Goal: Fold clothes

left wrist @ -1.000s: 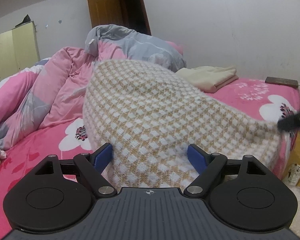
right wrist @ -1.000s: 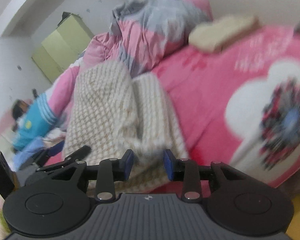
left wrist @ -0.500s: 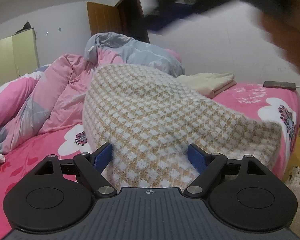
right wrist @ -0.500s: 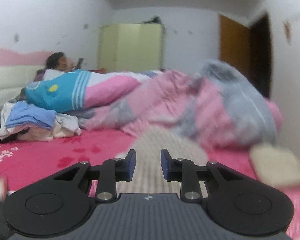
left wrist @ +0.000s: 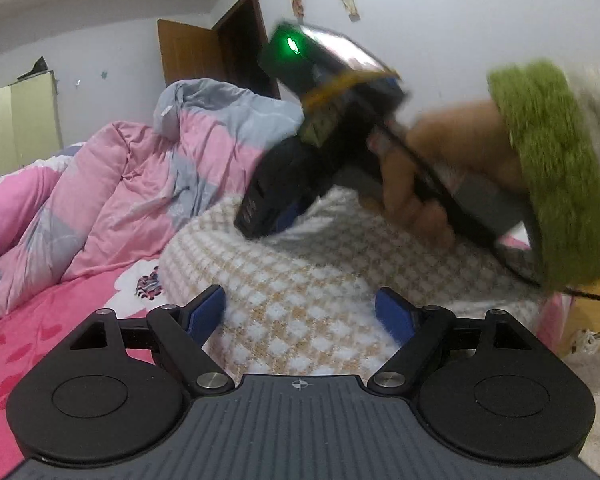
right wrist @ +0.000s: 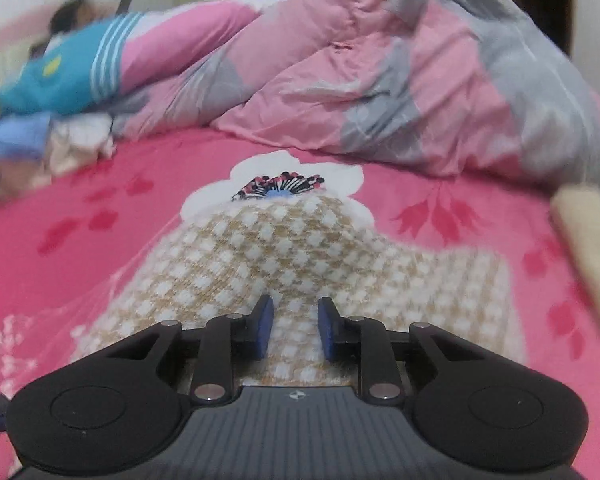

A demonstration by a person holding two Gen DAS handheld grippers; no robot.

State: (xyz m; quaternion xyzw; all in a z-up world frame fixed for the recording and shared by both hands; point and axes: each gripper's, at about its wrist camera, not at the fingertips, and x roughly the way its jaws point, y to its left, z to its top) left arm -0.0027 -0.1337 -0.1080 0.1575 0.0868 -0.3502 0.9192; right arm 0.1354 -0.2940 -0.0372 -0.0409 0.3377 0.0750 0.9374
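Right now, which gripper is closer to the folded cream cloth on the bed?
Right. The right gripper is above the checked sweater, the cream cloth just off to its side. The left gripper sits at the sweater's near edge.

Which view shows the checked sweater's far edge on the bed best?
The right wrist view: the sweater lies below the closing right gripper, its far edge sharp against the pink sheet. In the left wrist view the sweater fills the foreground, but the right gripper and hand hide its far edge.
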